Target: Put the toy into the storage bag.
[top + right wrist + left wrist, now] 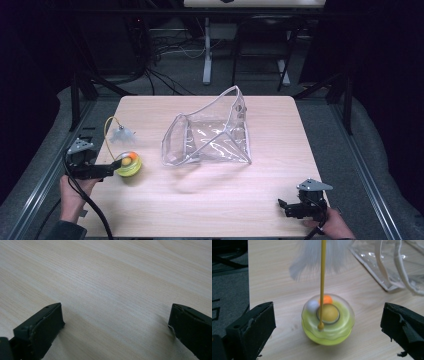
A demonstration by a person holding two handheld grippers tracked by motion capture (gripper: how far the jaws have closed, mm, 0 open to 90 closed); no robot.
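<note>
- From the high view I see my left gripper (111, 166) at the table's (210, 210) left edge, pointing right at a yellow-green toy (128, 164); my right gripper (286, 206) sits near the front right corner, well apart from everything else.
- The high view also gives the whole clear plastic bag (210, 132) with its pale trim, standing open in the middle of the table, to the right of the toy and apart from it.
- My left gripper view brings the yellow-green toy (327, 319) close: a domed clear top with an orange ball, a white ball and a yellow centre inside, resting on the table (277, 277) between my left jaws.
- My left jaws stand wide open on either side of the toy, not touching it and holding nothing.
- A thin yellow wand (322, 285) rises from the toy, and a white feather tuft (312, 257) on it is blurred and cut off at the top there; in the high view the feather tuft (122, 134) shows whole, just beyond the toy.
- The bag (392, 267) is cropped in my left gripper view; just one corner is in frame.
- My right gripper view has bare wood grain of the table (112, 285) between my right jaws, which are spread wide and empty.
- Whether my right jaws rest on the table or hang just above it, I cannot tell.
</note>
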